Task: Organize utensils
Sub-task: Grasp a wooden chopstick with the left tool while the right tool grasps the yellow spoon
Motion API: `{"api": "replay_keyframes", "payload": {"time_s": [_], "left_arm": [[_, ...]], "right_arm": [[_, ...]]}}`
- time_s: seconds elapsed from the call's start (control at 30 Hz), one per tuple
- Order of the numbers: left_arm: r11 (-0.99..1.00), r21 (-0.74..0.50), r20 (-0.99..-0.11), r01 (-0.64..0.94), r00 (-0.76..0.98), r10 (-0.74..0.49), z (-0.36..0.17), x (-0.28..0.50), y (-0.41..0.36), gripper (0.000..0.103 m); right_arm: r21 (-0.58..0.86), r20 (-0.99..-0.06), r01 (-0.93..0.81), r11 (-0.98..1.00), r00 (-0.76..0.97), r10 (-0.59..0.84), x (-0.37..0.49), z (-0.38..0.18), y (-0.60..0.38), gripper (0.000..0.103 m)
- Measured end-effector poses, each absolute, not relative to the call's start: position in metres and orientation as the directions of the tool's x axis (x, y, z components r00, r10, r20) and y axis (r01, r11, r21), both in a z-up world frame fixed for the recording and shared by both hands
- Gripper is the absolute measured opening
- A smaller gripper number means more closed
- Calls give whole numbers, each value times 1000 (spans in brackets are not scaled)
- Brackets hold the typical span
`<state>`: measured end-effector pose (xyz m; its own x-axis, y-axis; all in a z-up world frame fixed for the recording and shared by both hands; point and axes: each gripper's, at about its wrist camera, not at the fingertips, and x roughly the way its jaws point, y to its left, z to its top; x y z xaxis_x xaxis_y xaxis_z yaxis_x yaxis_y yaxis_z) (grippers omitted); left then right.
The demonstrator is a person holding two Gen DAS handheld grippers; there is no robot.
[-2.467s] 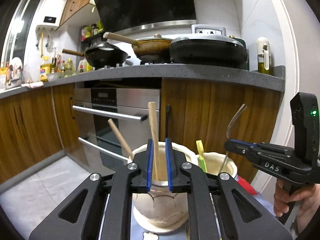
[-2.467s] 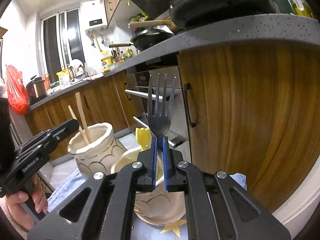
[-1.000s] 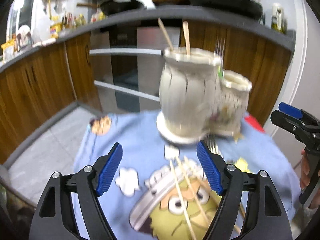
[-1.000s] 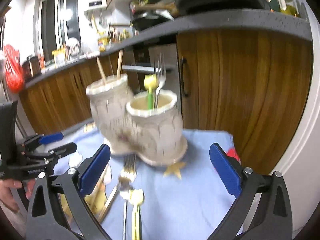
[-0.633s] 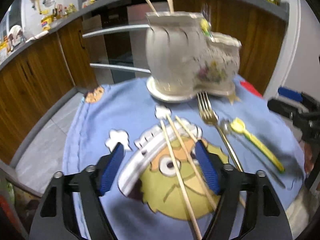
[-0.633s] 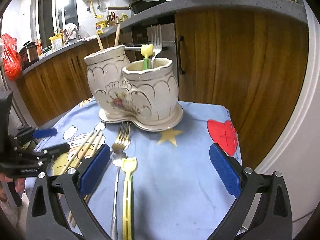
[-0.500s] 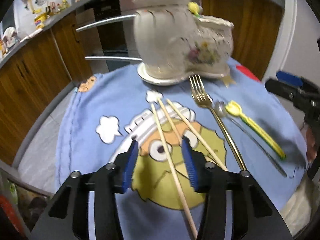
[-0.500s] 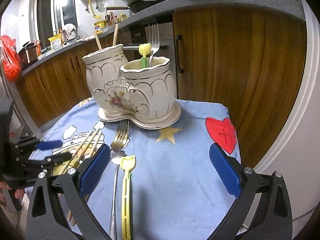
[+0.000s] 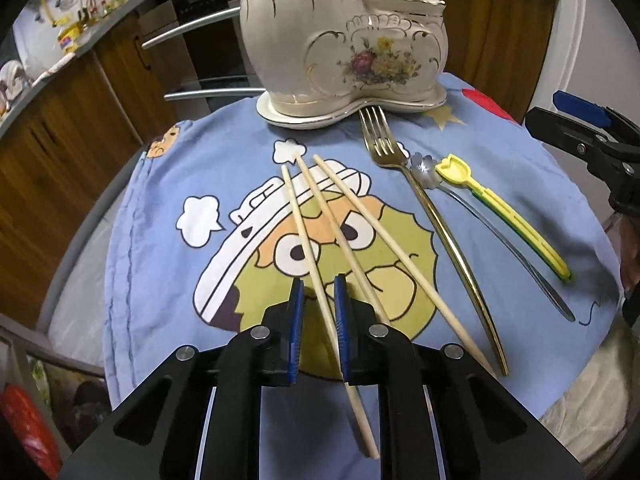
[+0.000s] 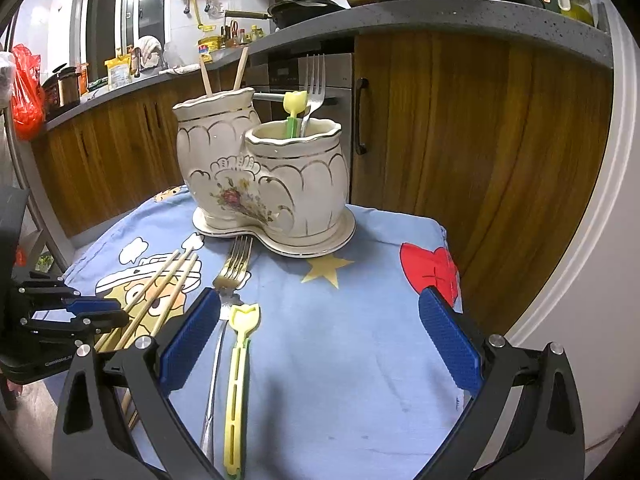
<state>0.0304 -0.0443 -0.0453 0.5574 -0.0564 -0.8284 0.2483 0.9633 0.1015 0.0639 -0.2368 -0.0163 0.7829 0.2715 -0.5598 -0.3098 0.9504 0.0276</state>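
Chopstick [image 9: 316, 216]: on the blue cloth [image 9: 160, 184], near-left of the holder [image 9: 344, 40], now between the pads.
Left claw [image 9: 318, 292]: was wide, closing, not yet clamped.
Right claw [image 10: 316, 340]: released over spoon [image 10: 236, 360].
Meaning: next pickup begun.

Wood-fronted kitchen cabinets [image 10: 460, 128], grey countertop [image 10: 440, 16], steel oven [image 10: 288, 76], perhaps window [image 10: 120, 12]

- Indoor light is moderate and warm; the blue cloth [image 9: 160, 184] is evenly lit.
- Strong fisheye bending curves the counter edge [image 10: 440, 20], with black corners.
- Both views are sharp.
- A soft shadow lies beside the yellow spoon [image 9: 508, 212].
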Motion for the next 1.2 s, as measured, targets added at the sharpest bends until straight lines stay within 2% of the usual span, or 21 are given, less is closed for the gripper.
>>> {"api": "replay_keyframes", "payload": {"time_s": [0.03, 0.17, 0.3, 0.4, 0.47, 0.57, 0.73, 1.2], "left_arm": [[964, 100, -827, 246, 559, -57, -46, 31, -44, 16], [965, 102, -816, 241, 576, -57, -47, 34, -46, 6], [972, 95, -806, 217, 589, -53, -46, 34, -41, 5], [973, 90, -793, 213, 606, -60, -42, 30, -37, 5], [973, 88, -786, 212, 615, -63, -38, 28, -34, 5], [973, 83, -777, 213, 625, -70, -33, 26, -32, 5], [972, 80, -770, 220, 633, -79, -31, 24, -32, 5], [968, 56, -755, 246, 645, -119, -28, 22, -34, 5]], "right_arm": [[31, -561, -312, 950, 781, 275, 64, -16, -237, 98], [51, -573, -318, 947, 767, 288, 66, -18, -240, 98], [50, -598, -349, 936, 740, 308, 63, -18, -239, 96], [52, -649, -408, 911, 680, 341, 61, -23, -230, 81], [51, -691, -451, 891, 629, 357, 60, -31, -220, 59], [32, -717, -500, 865, 591, 369, 56, -38, -206, 42], [-2, -744, -539, 842, 564, 359, 51, -46, -194, 18], [17, -775, -557, 830, 518, 363, 52, -58, -196, 16]]}}
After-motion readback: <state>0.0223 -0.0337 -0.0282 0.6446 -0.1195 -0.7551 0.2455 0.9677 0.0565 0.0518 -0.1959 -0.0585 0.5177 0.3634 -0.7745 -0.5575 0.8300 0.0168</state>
